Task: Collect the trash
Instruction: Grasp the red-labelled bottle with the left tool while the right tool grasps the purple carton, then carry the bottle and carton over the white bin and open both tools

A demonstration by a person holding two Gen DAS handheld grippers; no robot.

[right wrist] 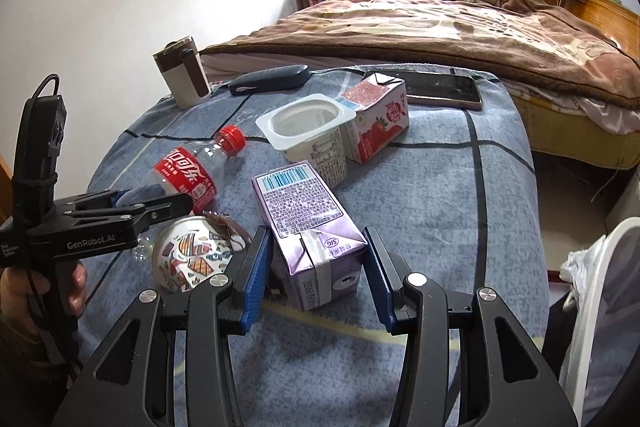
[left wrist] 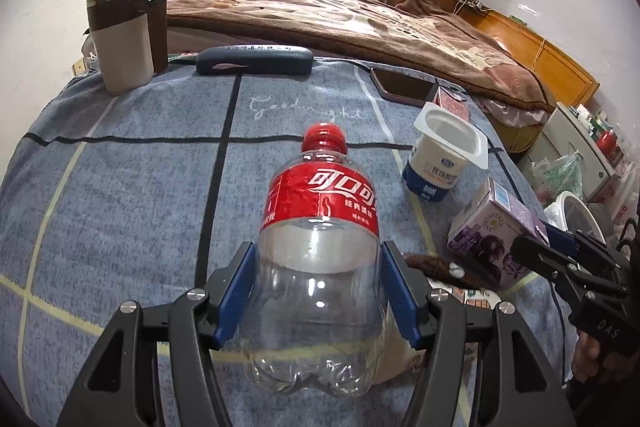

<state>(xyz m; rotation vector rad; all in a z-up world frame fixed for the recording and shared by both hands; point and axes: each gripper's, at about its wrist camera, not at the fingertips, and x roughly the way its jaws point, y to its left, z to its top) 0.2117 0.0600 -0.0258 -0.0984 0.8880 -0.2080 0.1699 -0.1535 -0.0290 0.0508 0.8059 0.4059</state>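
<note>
- The bottle point(left wrist: 320, 259) lay on its side on the blue cloth of the surface point(left wrist: 140, 187), its red cap pointing away from the left hand-held gripper point(left wrist: 318, 291) and its fat bottom end toward it.
- Its long side ran straight along that hand-held gripper's reach, so the blue pads point(left wrist: 240, 291) sat one on each side of the clear body. They looked right up against it, so I judged it gripped.
- The purple carton point(right wrist: 310, 227) lay just in front of the right hand-held gripper point(right wrist: 316, 275), long side pointing away too.
- Those jaws stood wide around the carton's near end, with a gap on the right side, so it was not pinched yet.
- Each hand was nearest its own piece of trash.
- A white bin point(right wrist: 600, 307) waited low on the right, closer to the right hand.
</note>
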